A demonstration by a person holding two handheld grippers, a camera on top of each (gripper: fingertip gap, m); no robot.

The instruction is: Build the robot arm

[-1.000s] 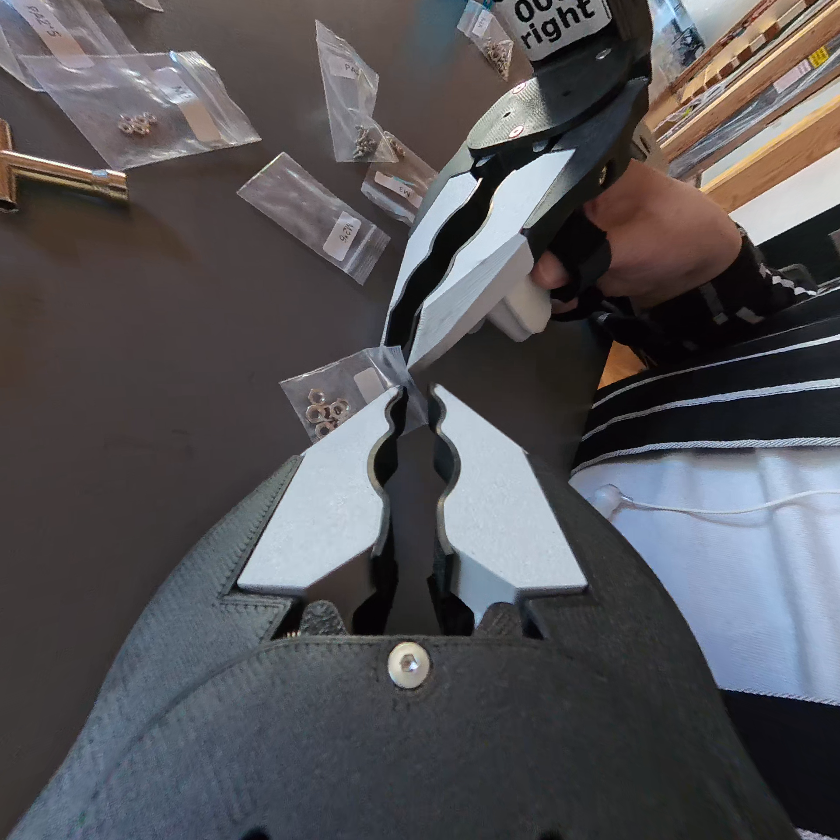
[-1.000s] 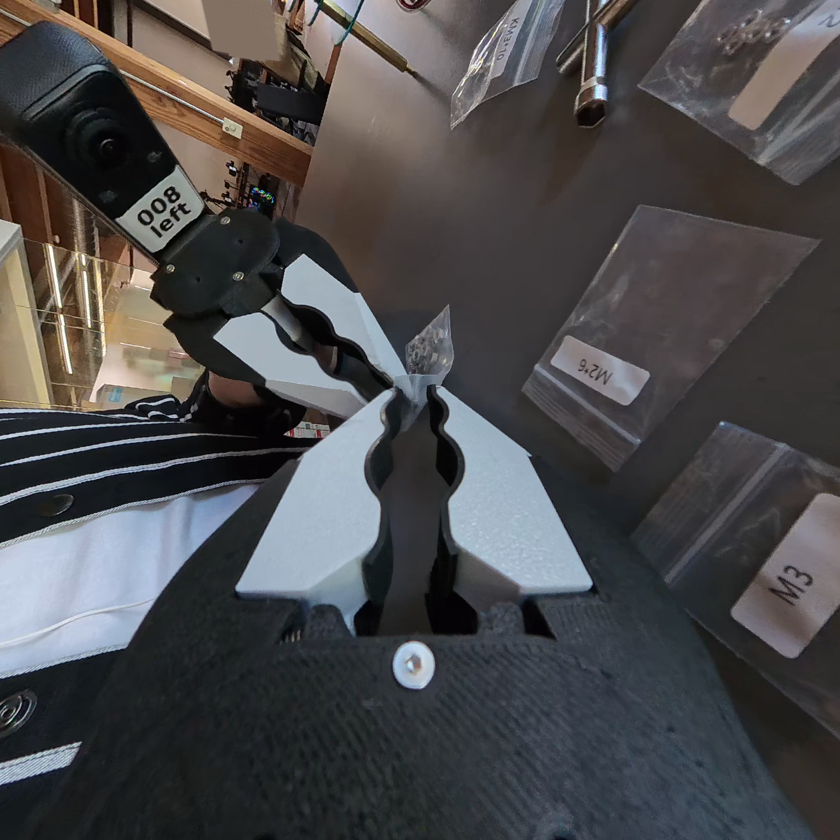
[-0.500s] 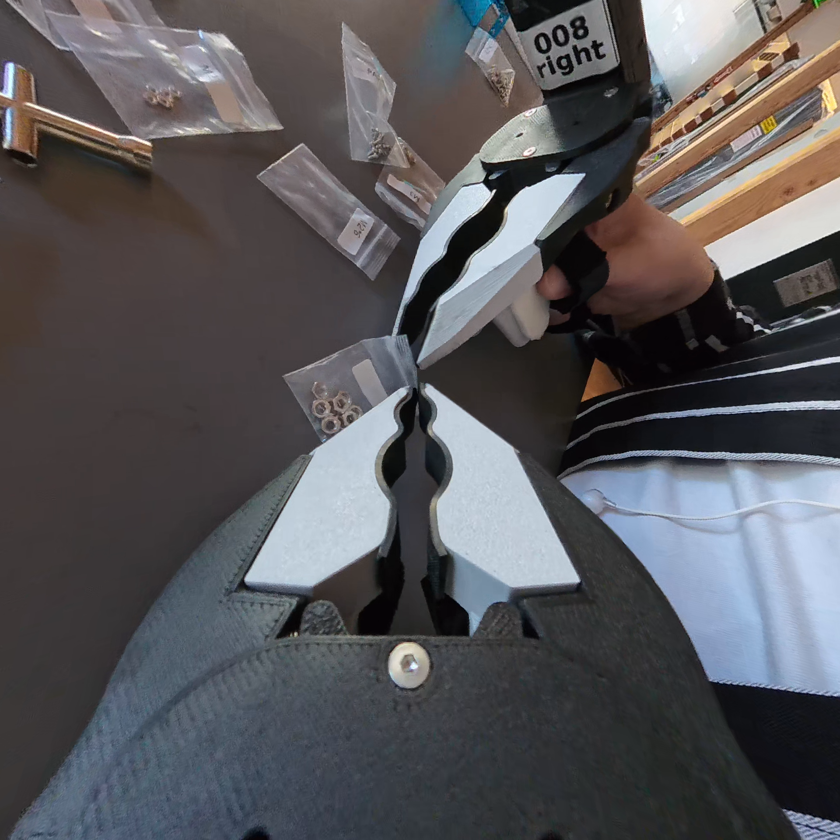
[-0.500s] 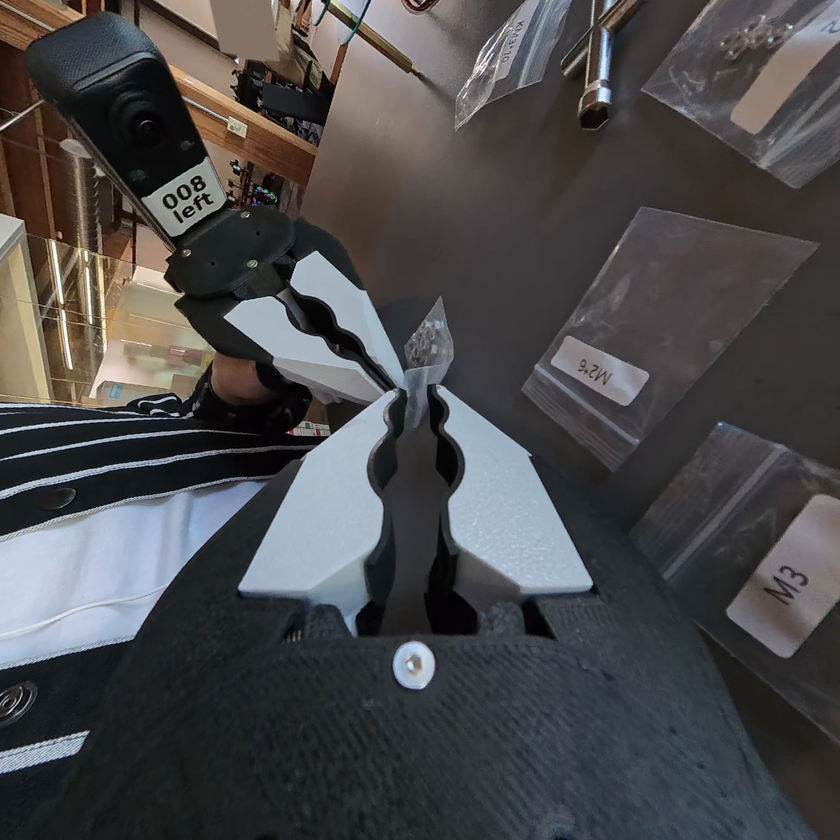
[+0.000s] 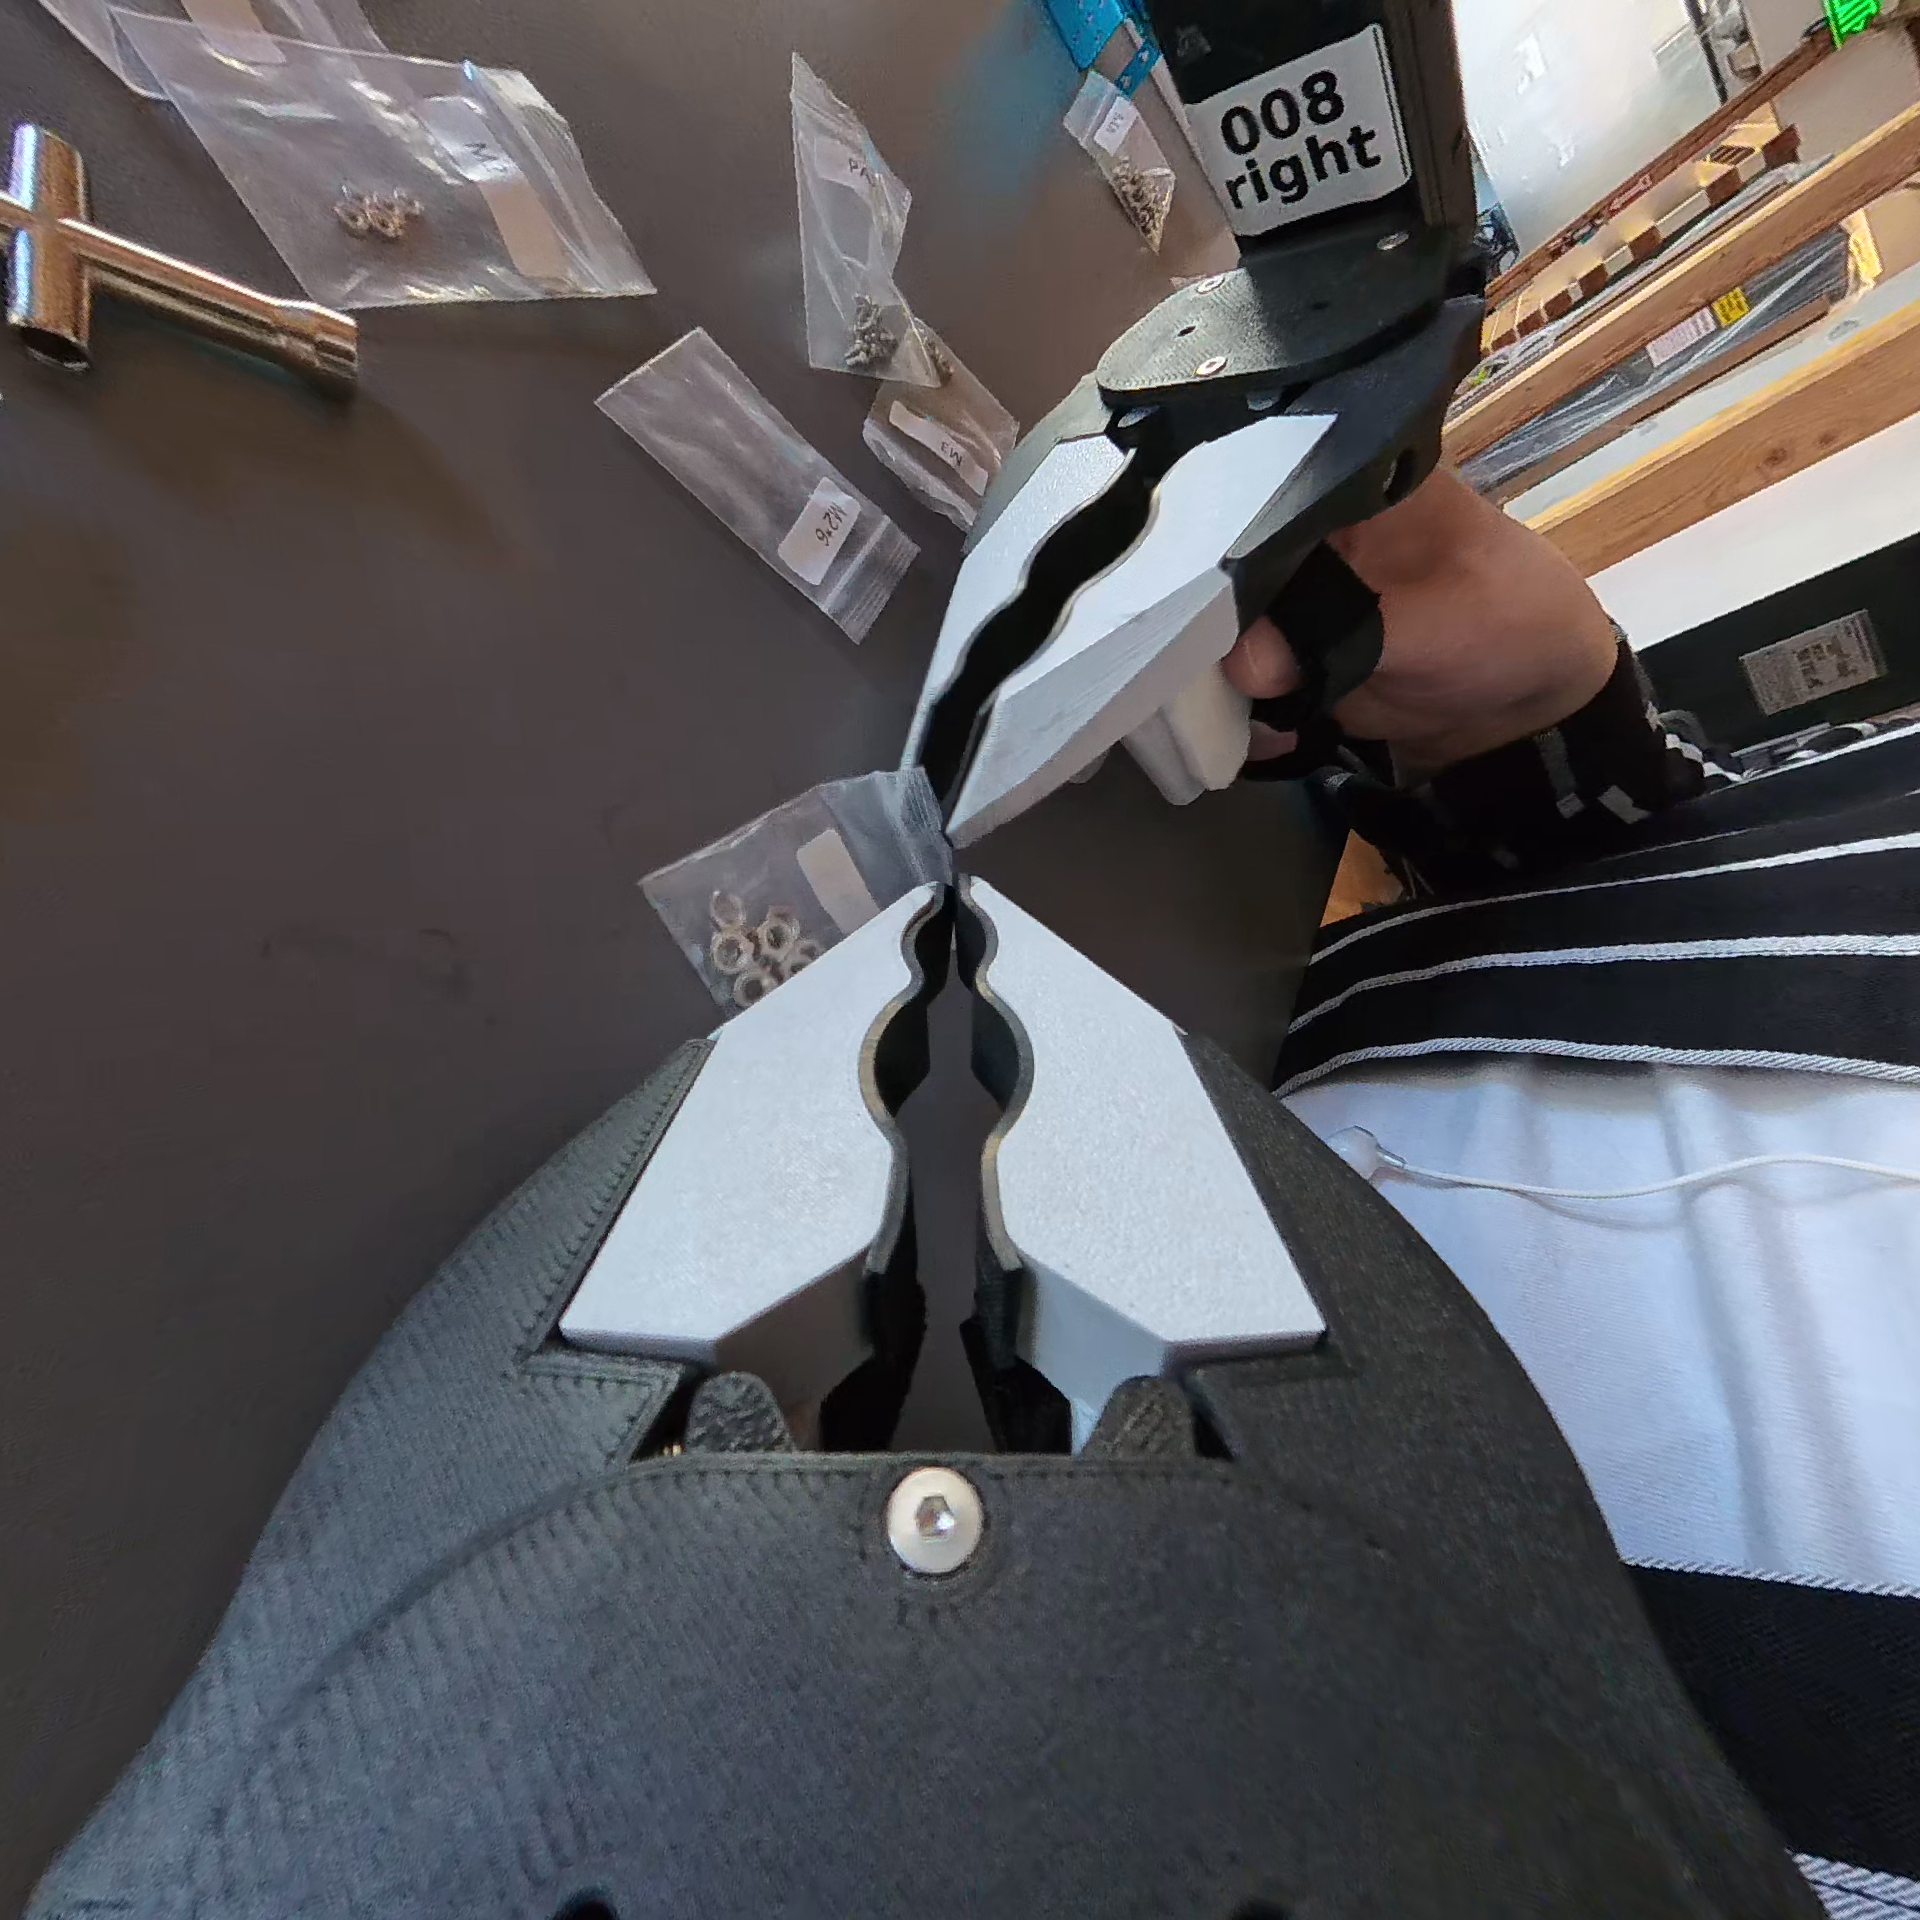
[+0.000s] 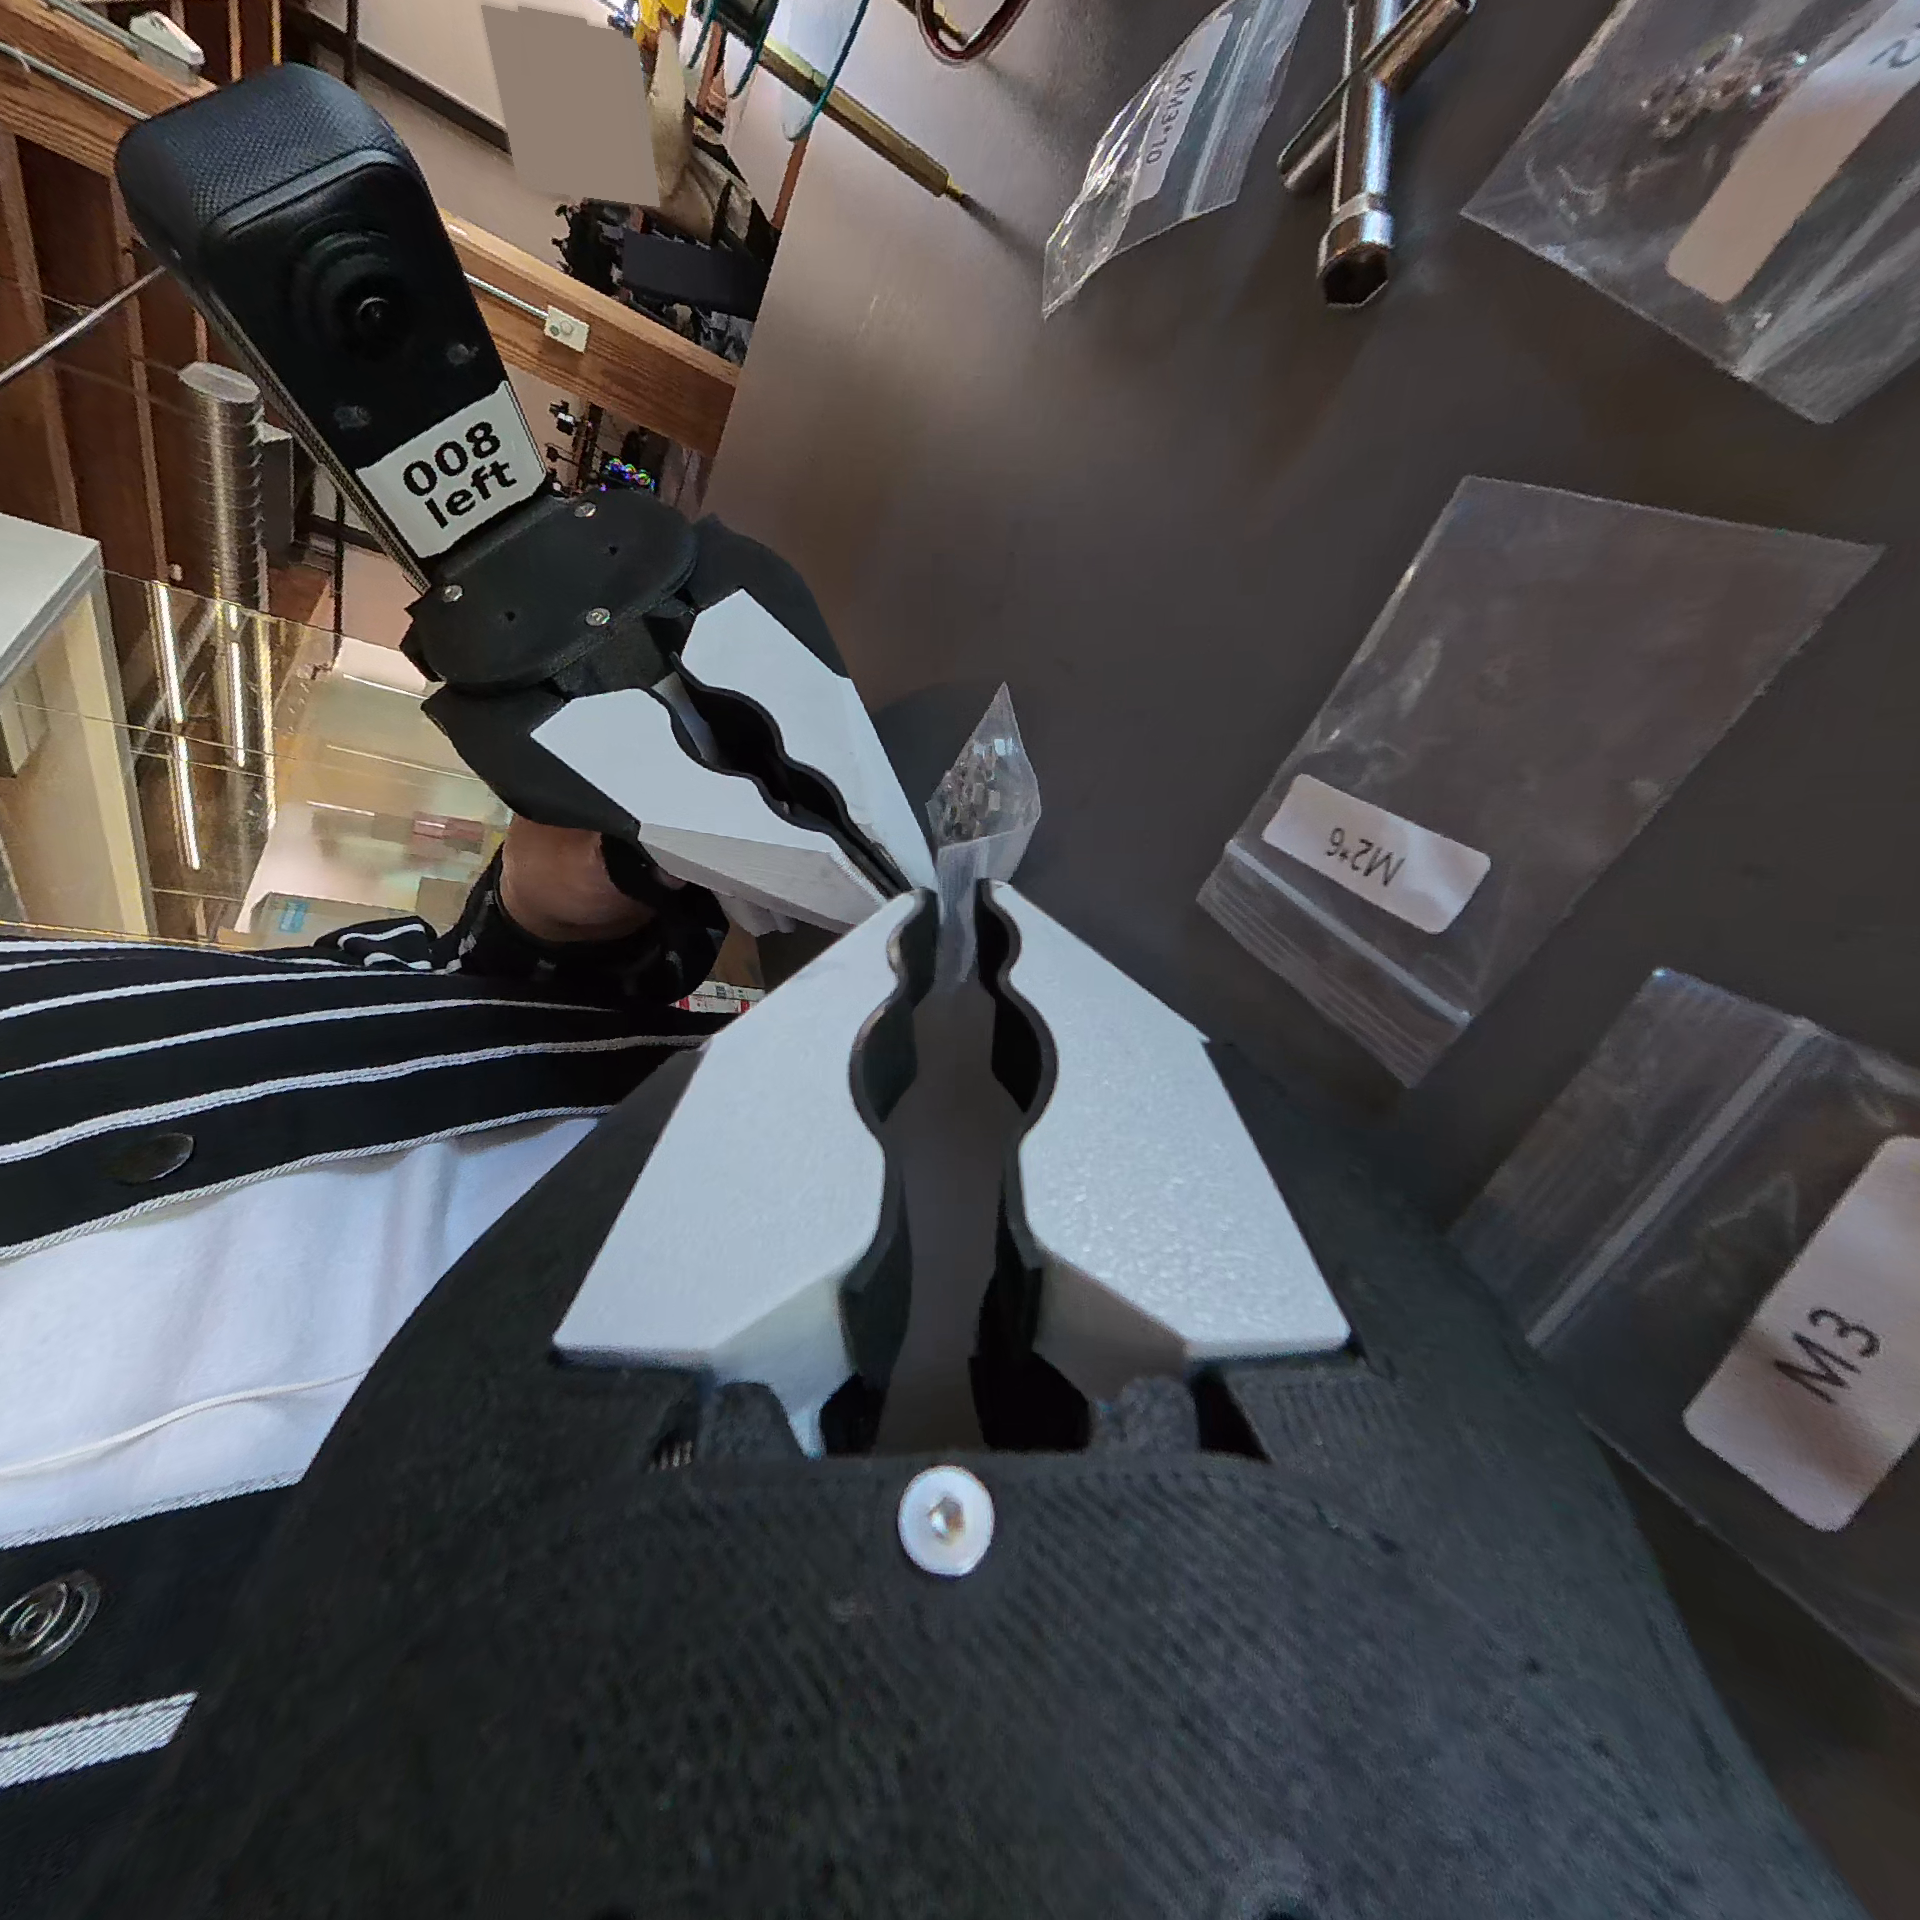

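Note:
A small clear zip bag of metal nuts (image 5: 790,894) hangs in the air between my two grippers, above the dark tabletop (image 5: 312,831). My left gripper (image 5: 951,894) is shut, its tips pinching the bag's top edge. My right gripper (image 5: 940,821) comes in from above right, shut on the same top strip. In the right wrist view the bag (image 6: 982,800) sticks up from between the tips of my right gripper (image 6: 954,904), and my left gripper (image 6: 902,883) meets it from the left. The nuts lie bunched at the bag's far end.
Several labelled clear bags lie on the table (image 5: 758,478) (image 5: 384,197) (image 6: 1538,748) (image 6: 1766,1299). A chrome cross wrench (image 5: 177,281) lies at the far left. The person's striped garment (image 5: 1558,935) is close on the right. Wooden shelving stands behind. The grippers are tip to tip, or close to it.
My left gripper's fingers have closed from a narrow gap to shut on the bag's top edge. Both grippers and the bag have tilted and shifted slightly; the right gripper keeps its hold.

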